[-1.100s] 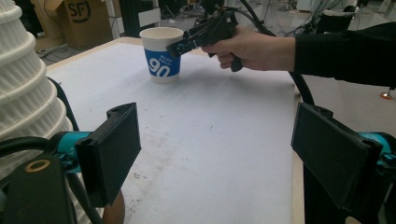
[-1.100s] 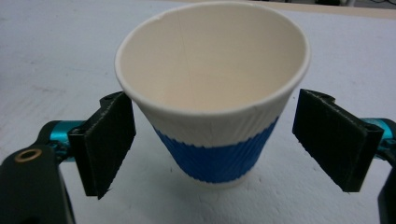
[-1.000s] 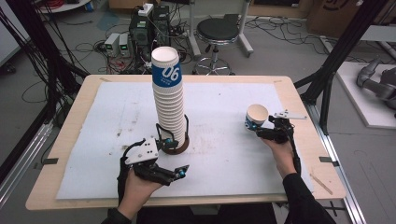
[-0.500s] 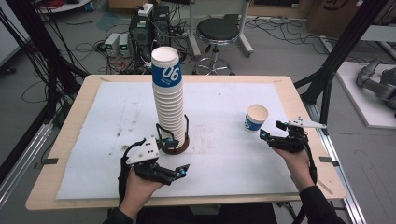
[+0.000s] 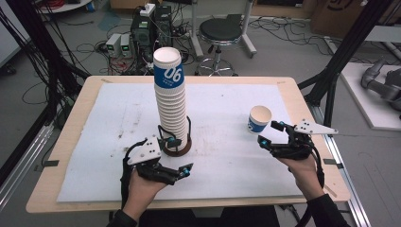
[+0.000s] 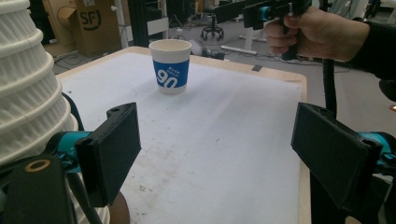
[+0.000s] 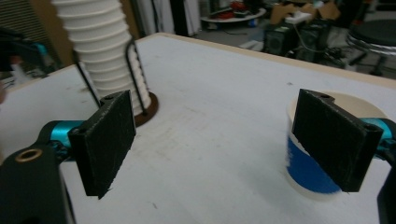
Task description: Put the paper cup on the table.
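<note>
Standing cup (image 5: 259, 119) beside right hand-held gripper (image 5: 268, 133)

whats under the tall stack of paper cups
The stack of paper cups stands in a holder with a round brown base and thin black wire uprights on the white mat. The base's middle is covered by the bottom cup.

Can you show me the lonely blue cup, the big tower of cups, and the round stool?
Lone cup (image 5: 259, 120), high view, blue band.
Cup tower (image 5: 170, 106), high view, ribbed middle.
Stool (image 5: 226, 30), high view, black seat.
</note>
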The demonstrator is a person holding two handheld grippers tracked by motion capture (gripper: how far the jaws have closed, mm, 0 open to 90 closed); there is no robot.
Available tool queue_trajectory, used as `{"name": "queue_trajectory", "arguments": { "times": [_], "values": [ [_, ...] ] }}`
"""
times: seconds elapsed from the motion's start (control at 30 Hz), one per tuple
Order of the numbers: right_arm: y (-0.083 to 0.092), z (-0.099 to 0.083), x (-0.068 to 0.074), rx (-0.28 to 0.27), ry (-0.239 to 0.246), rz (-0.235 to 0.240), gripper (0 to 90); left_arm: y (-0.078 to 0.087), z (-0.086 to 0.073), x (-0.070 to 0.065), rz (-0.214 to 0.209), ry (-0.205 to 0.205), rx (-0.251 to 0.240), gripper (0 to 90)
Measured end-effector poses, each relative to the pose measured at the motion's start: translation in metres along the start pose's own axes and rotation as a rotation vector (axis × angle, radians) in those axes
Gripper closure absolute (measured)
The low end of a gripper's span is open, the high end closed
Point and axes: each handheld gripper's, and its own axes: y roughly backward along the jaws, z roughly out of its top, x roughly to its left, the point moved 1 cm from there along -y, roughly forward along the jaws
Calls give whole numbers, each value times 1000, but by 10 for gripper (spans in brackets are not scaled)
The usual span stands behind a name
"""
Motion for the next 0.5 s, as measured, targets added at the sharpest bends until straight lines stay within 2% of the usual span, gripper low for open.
{"name": "queue_trajectory", "arguments": {
  "times": [0.07, 0.2, 0.4, 0.5],
  "values": [
    [0, 3, 6, -8, 25, 32, 139, 0, 1, 0, -8, 4, -9, 157],
    [0, 9, 16, -43, 59, 129, 139, 2, 3, -1, -17, 1, -20, 157],
    [-2, 14, 30, -43, 95, 266, 139, 4, 5, -3, -31, -3, -24, 157],
    [-4, 16, 33, -50, 100, 295, 139, 7, 6, -4, -31, -5, -25, 157]
  ]
}}
